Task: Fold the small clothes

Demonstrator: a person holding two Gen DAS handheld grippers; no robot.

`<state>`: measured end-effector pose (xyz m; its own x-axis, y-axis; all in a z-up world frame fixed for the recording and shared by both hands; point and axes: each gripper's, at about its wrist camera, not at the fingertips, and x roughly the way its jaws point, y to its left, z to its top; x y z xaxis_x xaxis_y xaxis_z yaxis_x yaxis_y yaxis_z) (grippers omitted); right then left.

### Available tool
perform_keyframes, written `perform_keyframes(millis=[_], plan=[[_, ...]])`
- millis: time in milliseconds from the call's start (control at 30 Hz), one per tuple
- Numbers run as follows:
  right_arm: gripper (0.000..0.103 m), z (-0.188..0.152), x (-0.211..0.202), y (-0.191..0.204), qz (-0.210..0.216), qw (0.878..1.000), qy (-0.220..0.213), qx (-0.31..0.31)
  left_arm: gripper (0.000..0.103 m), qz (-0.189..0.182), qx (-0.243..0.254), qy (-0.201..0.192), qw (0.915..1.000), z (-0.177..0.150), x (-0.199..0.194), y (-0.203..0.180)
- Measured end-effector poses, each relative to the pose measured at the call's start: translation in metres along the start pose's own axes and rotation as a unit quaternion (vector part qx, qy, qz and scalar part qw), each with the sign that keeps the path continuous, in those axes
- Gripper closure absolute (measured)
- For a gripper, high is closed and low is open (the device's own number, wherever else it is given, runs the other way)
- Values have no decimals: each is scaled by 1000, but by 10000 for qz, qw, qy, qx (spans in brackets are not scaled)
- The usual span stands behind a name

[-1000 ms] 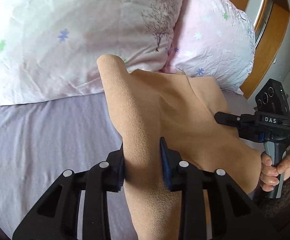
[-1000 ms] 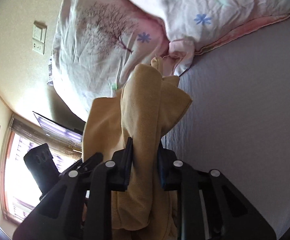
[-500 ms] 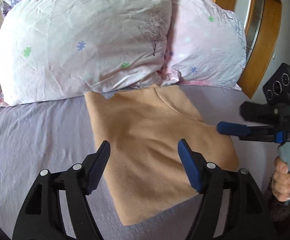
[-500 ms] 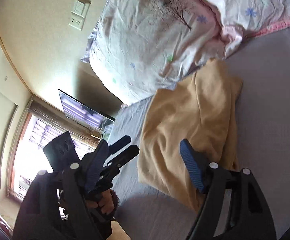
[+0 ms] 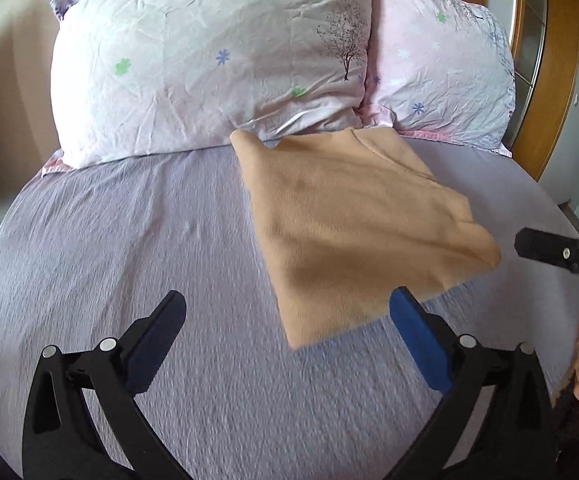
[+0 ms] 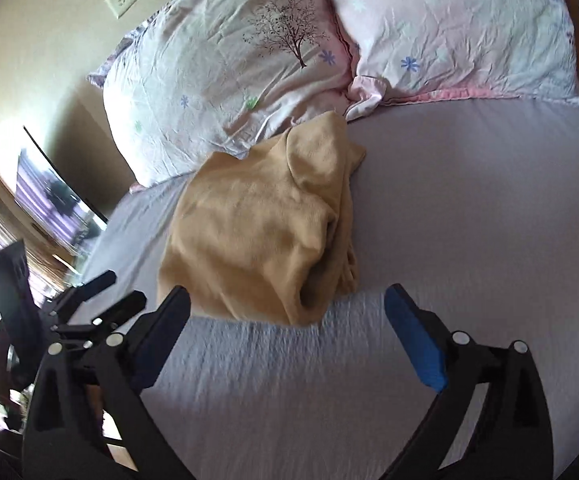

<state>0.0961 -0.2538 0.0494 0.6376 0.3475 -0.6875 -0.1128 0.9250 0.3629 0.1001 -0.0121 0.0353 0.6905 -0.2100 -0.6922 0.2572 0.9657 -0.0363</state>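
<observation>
The folded cloth (image 5: 353,216) is plain tan, with no pattern. The bed sheet (image 5: 129,240) is pale lilac. The two pillows (image 5: 217,56) are pinkish white with small blue and green flowers and a dark tree print. Both grippers are black, each with blue pads (image 5: 417,336) on the jaws

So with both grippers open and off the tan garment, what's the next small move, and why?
Probably bring the right hand-held gripper to the bunched near-right corner of the garment and tuck it flat: the left view shows it smooth, but this edge lies rumpled.
</observation>
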Motion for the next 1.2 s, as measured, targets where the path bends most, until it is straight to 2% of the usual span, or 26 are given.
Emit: perform_keyframes(millis=[100, 133, 200, 300, 467, 667, 1200], plan=[[2, -27, 1, 20, -919, 9939, 83, -612, 1, 435, -20, 290, 9986, -15, 3, 0], [2, -35, 6, 26, -1175, 9896, 161, -810, 1, 456, -23, 350, 9983, -20, 4, 0], [2, -52, 17, 34, -1566, 9805, 329, -1137, 1, 421, -75, 443, 9981, -28, 7, 1], [2, -63, 36, 46, -1860, 9710, 446, -1437, 1, 453, -122, 618, 9970, -36, 12, 2], [2, -68, 46, 49, -1857, 9724, 529, -1308, 1, 491, -51, 822, 9954, -47, 19, 0], [2, -71, 48, 37, -1644, 9817, 565, -781, 1, 488, -37, 736, 9961, -50, 17, 0], [2, -72, 48, 37, -1679, 9813, 535, -772, 1, 486, -38, 789, 9957, -50, 18, 1]])
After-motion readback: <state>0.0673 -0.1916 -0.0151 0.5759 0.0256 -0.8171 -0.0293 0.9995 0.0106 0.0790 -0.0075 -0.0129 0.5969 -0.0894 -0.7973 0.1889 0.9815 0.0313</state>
